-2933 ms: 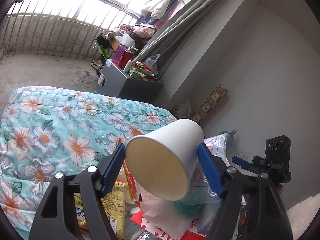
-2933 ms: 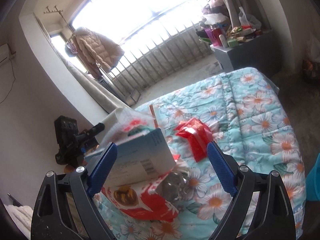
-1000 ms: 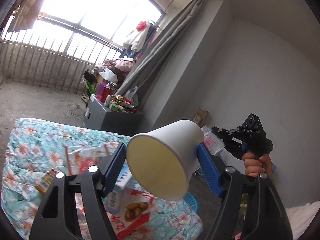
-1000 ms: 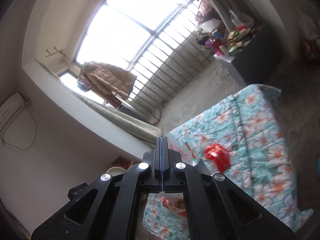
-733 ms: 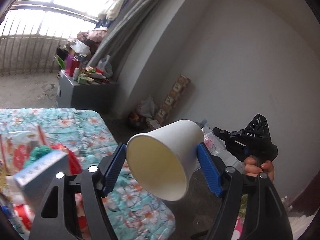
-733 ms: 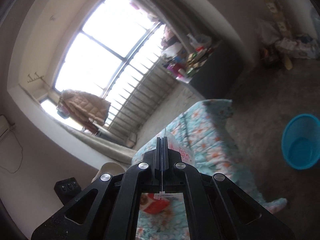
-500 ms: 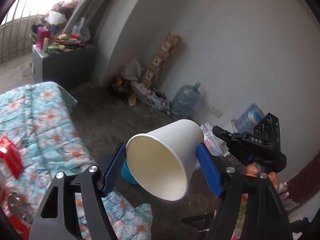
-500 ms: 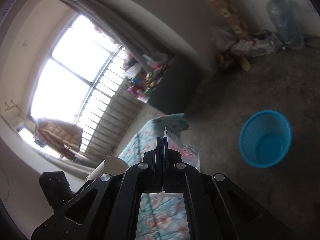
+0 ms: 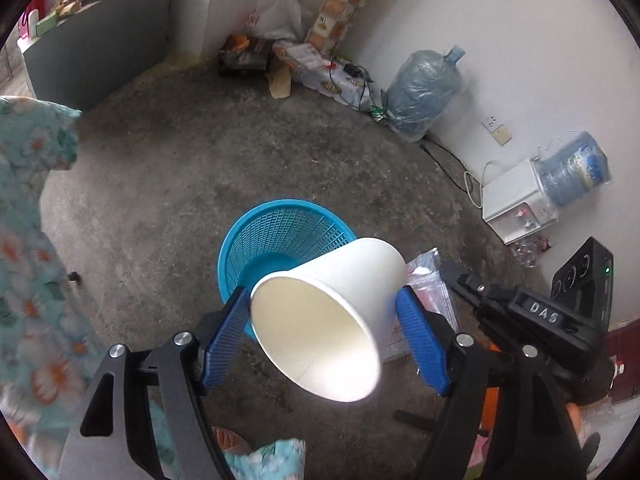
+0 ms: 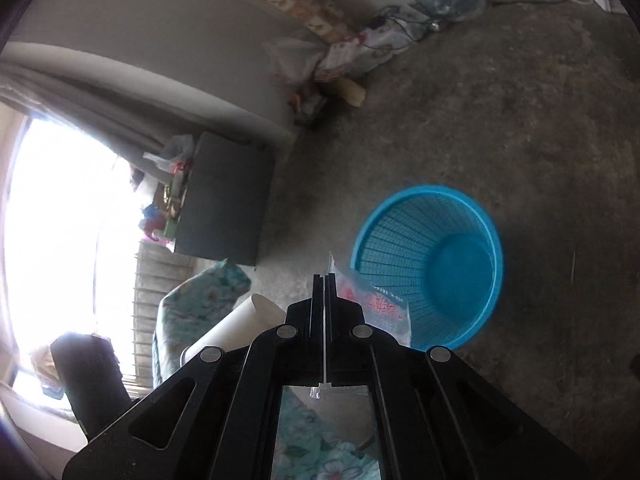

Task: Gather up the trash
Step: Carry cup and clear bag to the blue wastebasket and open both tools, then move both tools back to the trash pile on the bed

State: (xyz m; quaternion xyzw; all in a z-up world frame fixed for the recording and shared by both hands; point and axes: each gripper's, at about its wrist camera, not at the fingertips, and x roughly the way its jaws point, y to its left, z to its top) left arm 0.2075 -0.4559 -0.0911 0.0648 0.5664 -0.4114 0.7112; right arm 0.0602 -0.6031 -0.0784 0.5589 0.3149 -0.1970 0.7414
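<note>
My left gripper (image 9: 324, 316) is shut on a white paper cup (image 9: 332, 312), tilted with its mouth toward the camera, held above the near edge of a blue mesh trash basket (image 9: 276, 228) on the concrete floor. My right gripper (image 10: 325, 280) is shut on a clear plastic bag with red print (image 10: 376, 300), which hangs by the basket's (image 10: 436, 260) left rim. In the left wrist view the bag (image 9: 428, 284) and the right gripper's body (image 9: 532, 312) show right of the cup. The cup (image 10: 236, 328) also shows in the right wrist view.
A floral quilt (image 9: 28, 240) covers the bed at left. A grey cabinet (image 9: 96, 44) stands in the corner. Bags, boxes and cables (image 9: 304, 64), a large water jug (image 9: 424, 92) and a white dispenser with a bottle (image 9: 520, 200) line the far wall.
Both grippers swung away from the bed to the floor. The blue basket now lies right below the cup and the bag. Both holds are unchanged.
</note>
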